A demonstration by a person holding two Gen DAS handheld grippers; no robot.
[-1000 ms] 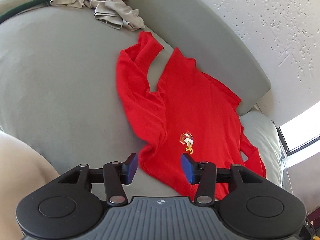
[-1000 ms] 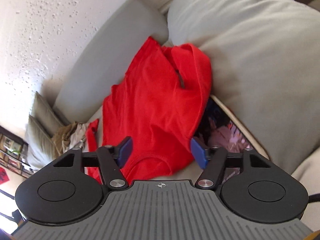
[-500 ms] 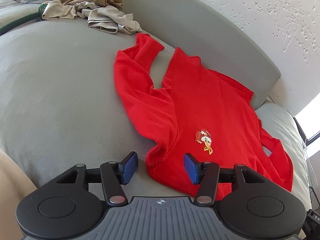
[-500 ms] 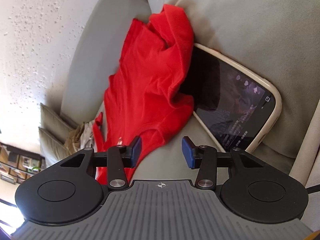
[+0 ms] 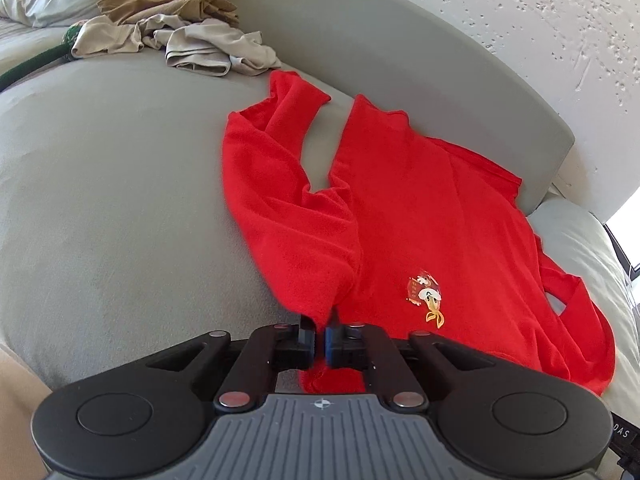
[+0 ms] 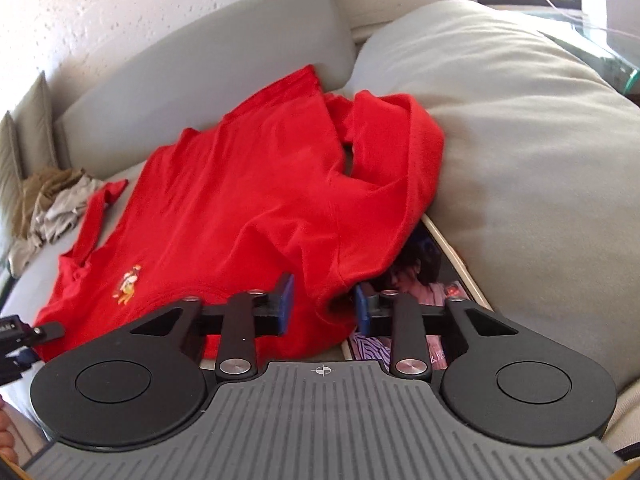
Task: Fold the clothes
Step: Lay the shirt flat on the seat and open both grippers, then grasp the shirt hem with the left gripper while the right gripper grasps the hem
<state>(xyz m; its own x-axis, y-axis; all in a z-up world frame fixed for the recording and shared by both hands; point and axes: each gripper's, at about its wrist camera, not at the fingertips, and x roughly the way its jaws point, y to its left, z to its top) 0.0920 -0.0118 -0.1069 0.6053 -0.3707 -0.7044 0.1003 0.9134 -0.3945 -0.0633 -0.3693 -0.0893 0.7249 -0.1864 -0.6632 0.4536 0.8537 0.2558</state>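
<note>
While the left gripper (image 5: pixel 320 338) sits low in the middle of its picture, its two tips are pressed together on the near edge of the red shirt (image 5: pixel 420 208), by the shoulder. Red cloth bunches up between them. Low in the other picture, the right gripper (image 6: pixel 322 306) has its tips apart, with a fold of the shirt's other shoulder lying in the gap. It is not pinching yet.

Just past the right gripper, a tablet (image 6: pixel 424 292) with a picture on its screen lies partly under the shirt, at the lower right. If the right gripper closes too deep, it could grab or bump the tablet and drag it along. If the left one pulls alone, the shirt could slide and bunch up more, because only a small bit of cloth is held.

Both grippers point forward and a little down, close to the sofa (image 5: pixel 100 200).

Further away, the shirt lies spread on the grey sofa seat, front up, with a small cartoon badge (image 5: pixel 426 294) showing. One sleeve bends away to the upper middle of the left picture. The other is crumpled against a big cushion (image 6: pixel 520 140) at the right. It does not look folded.

Far back, a pile of tan clothes (image 5: pixel 192 40) sits at the upper left.
</note>
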